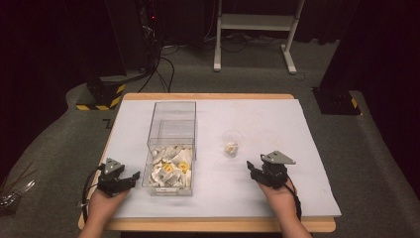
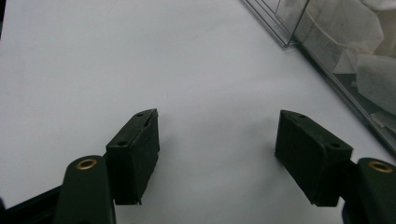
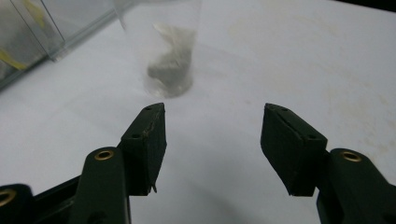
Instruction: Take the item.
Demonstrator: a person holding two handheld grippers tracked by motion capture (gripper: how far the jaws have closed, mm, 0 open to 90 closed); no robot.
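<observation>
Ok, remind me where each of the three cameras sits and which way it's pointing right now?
High view: fixed above the person's side, looking forward and down on the table; both hands, left tongs and right tongs show.
Left gripper view: rides the left tongs, facing white table cover, its open jaws at the bottom.
Right gripper view: rides the right tongs, facing the clear cup, jaws open.
Shared: the clear box of tea bags appears in all three views.
</observation>
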